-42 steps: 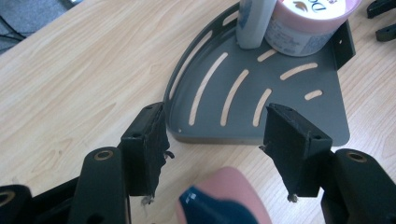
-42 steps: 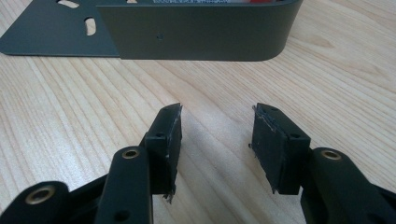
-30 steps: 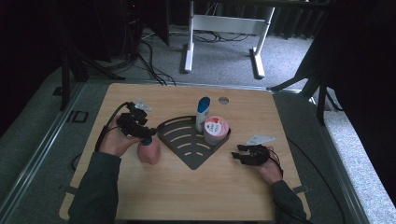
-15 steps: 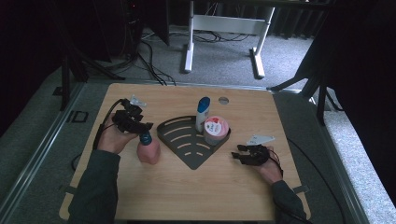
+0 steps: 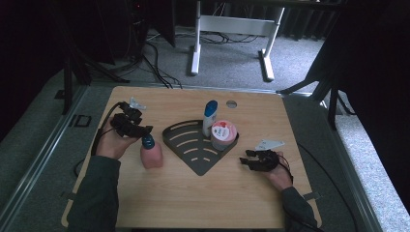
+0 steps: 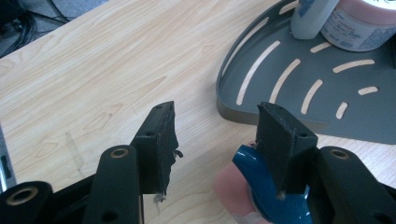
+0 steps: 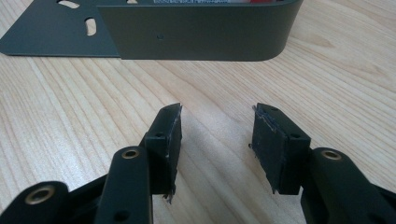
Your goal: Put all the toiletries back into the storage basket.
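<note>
A pink bottle (image 5: 151,155) with a blue cap (image 5: 147,141) stands upright on the wooden table, just left of a dark slotted corner tray (image 5: 189,147). My left gripper (image 5: 141,130) hovers right behind the cap. In the left gripper view the left gripper (image 6: 215,111) is open and its jaws have just been closing a little with nothing between them. The cap (image 6: 259,184) sits under the right-hand jaw. My right gripper (image 5: 244,162) rests open and empty on the table right of the tray; in its own view the right gripper (image 7: 217,112) faces the tray's wall (image 7: 196,32).
A white bottle with a blue top (image 5: 209,115) and a pink jar (image 5: 224,136) stand in the tray's back corner. A round hole (image 5: 231,103) is near the table's far edge. A white desk frame (image 5: 232,29) stands on the floor beyond.
My left gripper has drawn back and to the left from the pink bottle, so the blue cap now shows beside it. The right gripper has stayed still.
</note>
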